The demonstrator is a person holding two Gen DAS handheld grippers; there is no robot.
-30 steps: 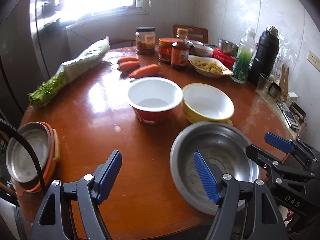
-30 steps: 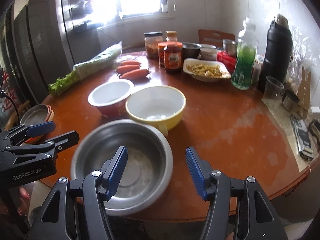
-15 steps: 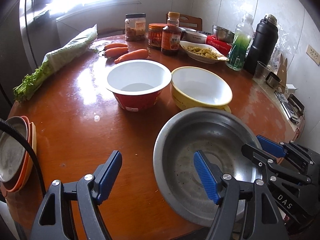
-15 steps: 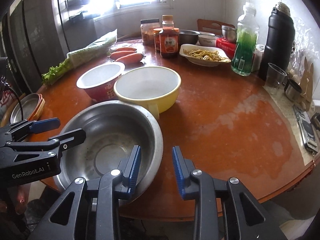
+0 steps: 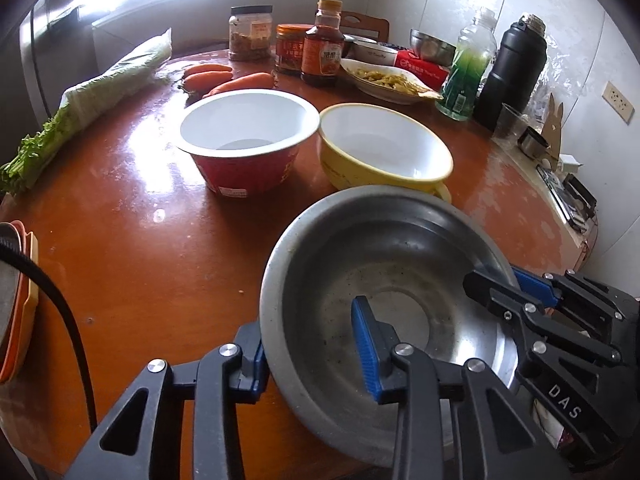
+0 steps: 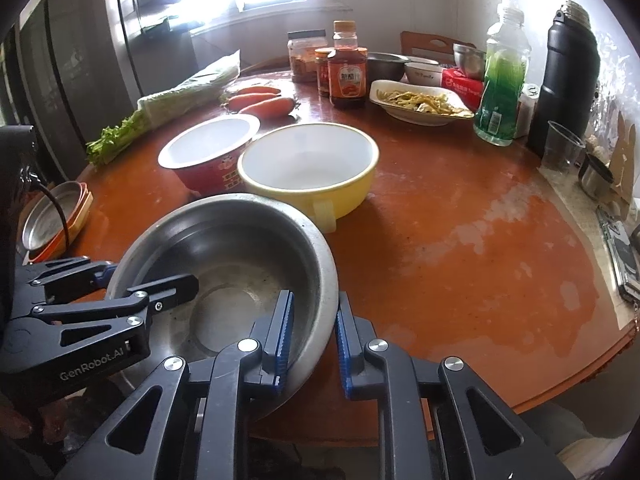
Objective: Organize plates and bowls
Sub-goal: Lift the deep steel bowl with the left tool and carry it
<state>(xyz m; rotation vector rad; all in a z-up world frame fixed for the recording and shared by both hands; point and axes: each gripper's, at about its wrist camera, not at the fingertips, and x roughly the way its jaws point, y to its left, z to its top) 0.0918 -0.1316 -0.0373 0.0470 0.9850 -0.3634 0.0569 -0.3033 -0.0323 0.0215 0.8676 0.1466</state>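
A large steel bowl (image 5: 392, 280) (image 6: 240, 248) is at the near edge of the round wooden table, its near side over the edge. My left gripper (image 5: 312, 344) straddles its near-left rim, one finger inside, one outside. My right gripper (image 6: 312, 336) is shut on its right rim and also shows in the left wrist view (image 5: 508, 284). Behind it stand a yellow bowl (image 5: 384, 148) (image 6: 308, 168) and a red bowl with a white inside (image 5: 244, 136) (image 6: 208, 156). A stack of a steel plate on orange plates (image 6: 56, 220) sits at the left edge.
Far side of the table holds carrots (image 5: 224, 78), bagged celery (image 5: 100, 92), sauce jars (image 6: 346, 70), a dish of food (image 6: 420, 102), a green bottle (image 6: 502, 80), a black flask (image 6: 566, 76), a plastic cup (image 6: 562, 146). Bare tabletop (image 6: 460, 240) lies right.
Both grippers moved forward onto the steel bowl. The left fingers narrowed around its left rim, and the right fingers closed on its right rim. The bowl looks slightly raised and tilted.
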